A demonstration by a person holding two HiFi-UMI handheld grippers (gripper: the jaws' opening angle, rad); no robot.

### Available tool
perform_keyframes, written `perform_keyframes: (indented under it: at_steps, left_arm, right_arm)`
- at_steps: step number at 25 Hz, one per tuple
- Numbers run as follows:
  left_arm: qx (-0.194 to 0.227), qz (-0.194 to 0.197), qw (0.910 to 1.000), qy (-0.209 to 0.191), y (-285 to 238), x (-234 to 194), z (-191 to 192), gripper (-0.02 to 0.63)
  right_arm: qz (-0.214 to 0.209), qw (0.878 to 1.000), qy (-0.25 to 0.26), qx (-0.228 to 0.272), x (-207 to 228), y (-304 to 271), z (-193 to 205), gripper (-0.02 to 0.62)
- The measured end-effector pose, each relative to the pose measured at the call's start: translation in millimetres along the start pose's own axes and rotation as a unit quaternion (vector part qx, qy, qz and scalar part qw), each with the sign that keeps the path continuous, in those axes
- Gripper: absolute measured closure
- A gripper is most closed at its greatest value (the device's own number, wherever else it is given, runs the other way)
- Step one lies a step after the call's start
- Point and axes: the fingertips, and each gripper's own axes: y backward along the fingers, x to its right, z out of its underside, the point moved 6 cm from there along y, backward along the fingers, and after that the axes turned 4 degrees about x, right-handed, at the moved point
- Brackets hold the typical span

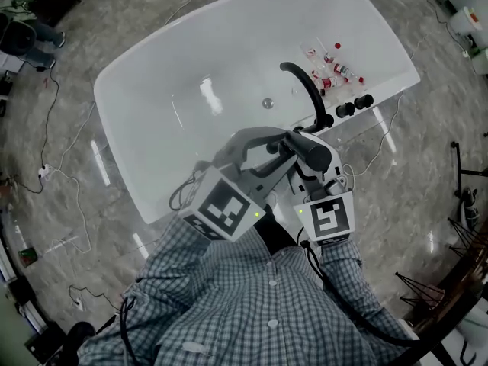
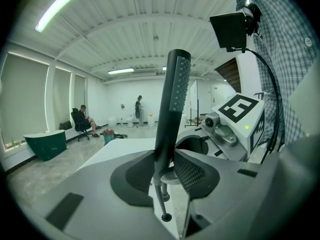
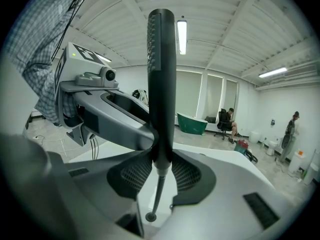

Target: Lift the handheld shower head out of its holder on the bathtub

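Both grippers are on one thing: my left gripper (image 2: 167,170) and my right gripper (image 3: 161,170) each have their jaws clamped on the lower handle of the black handheld shower head (image 3: 161,79). It stands upright between the pads, its perforated spray face running up the wand. In the head view it is held in front of my checked shirt (image 1: 252,303), just off the near rim of the white bathtub (image 1: 152,75), close to the black curved spout (image 1: 303,88) and the two knobs (image 1: 354,104). I cannot make out the holder itself, so I judge the wand is out of it or nearly so. A thin hose (image 3: 156,196) hangs from its base. I expect a stiff, fairly light wand with a smooth, slick finish, liable to twist in the pads, and the hose will tug as it rises. The straight handle below the spray face is the place to hold, above the hose joint. Small bottles (image 1: 335,71) sit on the rim beyond the spout, well apart.
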Motion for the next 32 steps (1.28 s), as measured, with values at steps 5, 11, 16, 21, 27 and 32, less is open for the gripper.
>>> perform_keyframes:
  at_steps: [5,11,16,21,27,32]
  left_arm:
    - [0.013,-0.005,0.9998,-0.010,3.9,-0.9,-22.7,0.500]
    - [0.024,-0.012,0.9991,-0.032,16.0,2.2,-48.9,0.499]
    - [0.026,-0.021,0.9987,-0.038,25.3,0.8,-69.0,0.499]
    - [0.049,-0.026,0.9977,-0.037,21.3,-0.1,-99.7,0.499]
    - [0.070,-0.031,0.9955,-0.056,30.0,-3.1,-130.1,0.499]
    - [0.082,-0.032,0.9945,-0.057,25.0,-9.5,-154.1,0.499]
  right_arm:
    - [0.012,1.000,-0.007,0.013,7.3,7.6,-21.4,0.474]
    - [0.016,0.999,0.010,0.032,9.0,17.7,-48.8,0.474]
    - [0.017,0.998,0.009,0.055,14.3,22.8,-77.4,0.474]
    - [0.017,0.997,-0.005,0.080,30.4,34.6,-94.4,0.474]
    - [0.030,0.993,-0.012,0.110,38.6,43.1,-123.6,0.474]
    - [0.030,0.991,-0.018,0.126,56.6,49.1,-142.9,0.474]
